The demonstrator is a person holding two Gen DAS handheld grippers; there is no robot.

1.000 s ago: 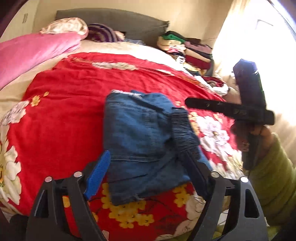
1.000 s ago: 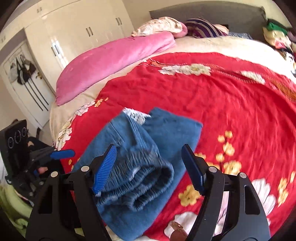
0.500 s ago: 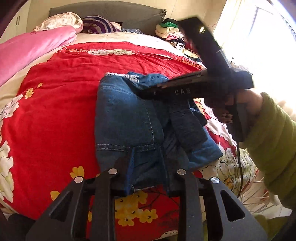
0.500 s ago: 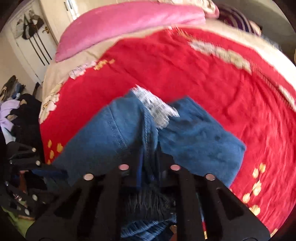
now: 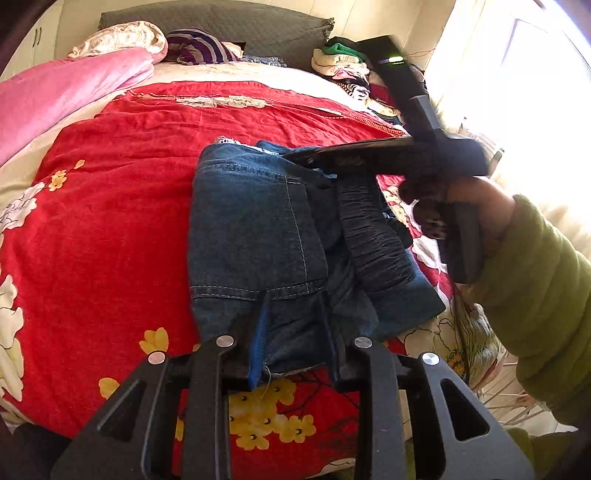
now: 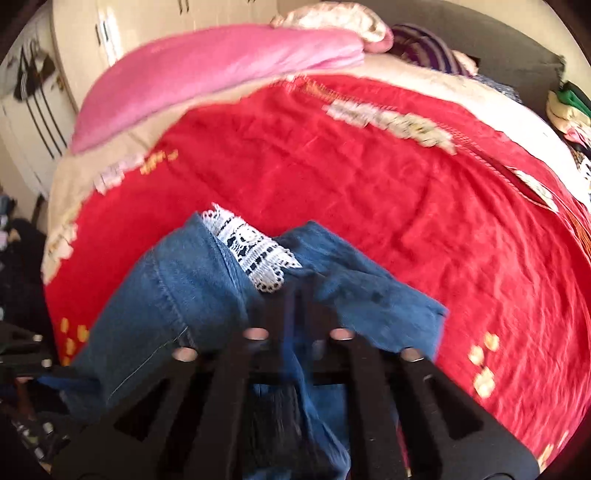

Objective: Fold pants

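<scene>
Blue denim pants (image 5: pixel 255 229) lie folded on the red bedspread, with a gathered elastic waistband (image 5: pixel 373 236) on their right side and a white lace hem (image 6: pixel 255 251) at the far end. My left gripper (image 5: pixel 295 332) is shut on the near edge of the denim. In the left wrist view my right gripper (image 5: pixel 314 160) reaches in from the right over the far part of the pants, held by a hand in a green sleeve (image 5: pixel 535 295). In its own blurred view the right gripper (image 6: pixel 295 306) has a denim fold (image 6: pixel 177 295) between its narrow jaws, which are opening slightly.
The red floral bedspread (image 5: pixel 103 221) covers the bed. A pink blanket (image 5: pixel 55 99) lies along the left side, pillows and a grey headboard (image 5: pixel 240 22) at the far end. A pile of folded clothes (image 5: pixel 343 66) sits far right. A wardrobe (image 6: pixel 110 29) stands beyond the bed.
Both grippers went from wide open to closed on the denim. The right gripper swung in and down over the far part of the pants. The left hand stayed near the close edge.
</scene>
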